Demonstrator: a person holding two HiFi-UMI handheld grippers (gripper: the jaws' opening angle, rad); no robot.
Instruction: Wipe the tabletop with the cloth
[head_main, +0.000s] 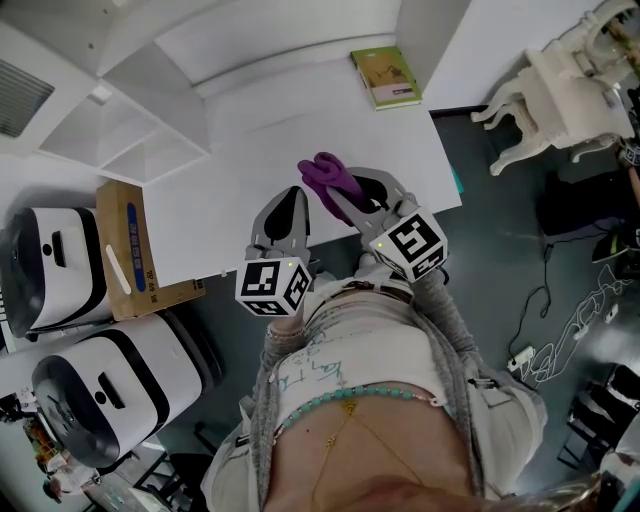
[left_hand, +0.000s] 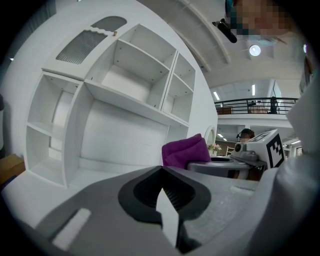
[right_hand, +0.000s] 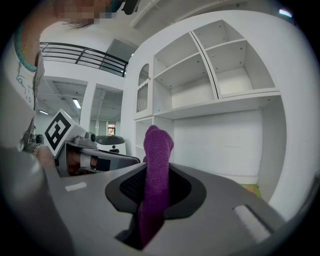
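The white desk (head_main: 240, 180) carries nothing near its front edge, where both grippers hover. The right gripper (right_hand: 150, 210) pinches the purple cloth (right_hand: 156, 165) tight, and the cloth sticks out beyond its jaws over the desk. The left gripper (left_hand: 167, 212) is beside it, its jaws pressed together on nothing.

This looks like a mock home corner set up inside a large hall, such as a lab or studio. A white shelf unit (left_hand: 125, 85) with open compartments backs a white tabletop (head_main: 300, 130), and an ornate white chair (head_main: 550, 90) stands near it. A railed mezzanine (left_hand: 250, 104) shows beyond. Loose cables (head_main: 580, 310) trail over the dark floor (head_main: 500, 240). Two rounded white machines (head_main: 70, 265) flank a cardboard box (head_main: 135, 250).
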